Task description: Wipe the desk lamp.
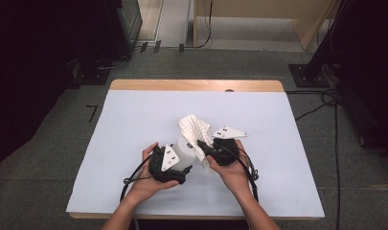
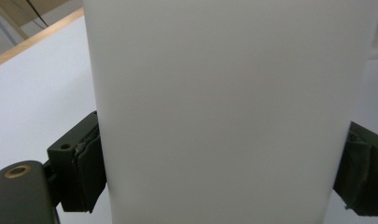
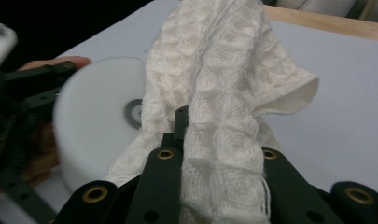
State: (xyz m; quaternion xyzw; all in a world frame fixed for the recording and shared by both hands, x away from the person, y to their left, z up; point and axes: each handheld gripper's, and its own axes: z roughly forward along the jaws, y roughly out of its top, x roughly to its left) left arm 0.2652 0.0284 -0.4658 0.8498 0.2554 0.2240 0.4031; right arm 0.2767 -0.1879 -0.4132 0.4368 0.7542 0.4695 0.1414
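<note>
Both hands are in at the near middle of the table (image 1: 134,103), a white sheet over a wooden top whose bare wood shows along the far edge. The left gripper (image 1: 182,165) has a white plastic bottle (image 1: 184,152) clamped between its jaws, and in the left gripper view that bottle (image 2: 224,112) is a smooth, matte, featureless white wall, broad and straight-sided, with a dark padded jaw pressed flat against each flank. The pads (image 2: 86,175) are snug on the plastic on both sides, no gap to be seen.

Over to the right gripper (image 1: 201,143): its jaws are pinched together on a white cloth (image 1: 195,130). In the right gripper view the cloth (image 3: 224,116) runs up from between the black jaws as a bunched strip, a waffle weave of small raised squares, off-white, with a loose frayed thread at the lower edge and a corner folded out to the right. The weave is soft and thick, gathered into long folds.

Just beside the cloth in that view sits the round end of the bottle (image 3: 95,126), a flat white disc with a small grey ring at its centre, and the cloth lies against it, covering the disc's right edge. From above, the cloth drapes over the far side of the bottle, rising in a crumpled peak toward the table's middle. The bottle lies tilted between the two hands, well clear of every table edge.
</note>
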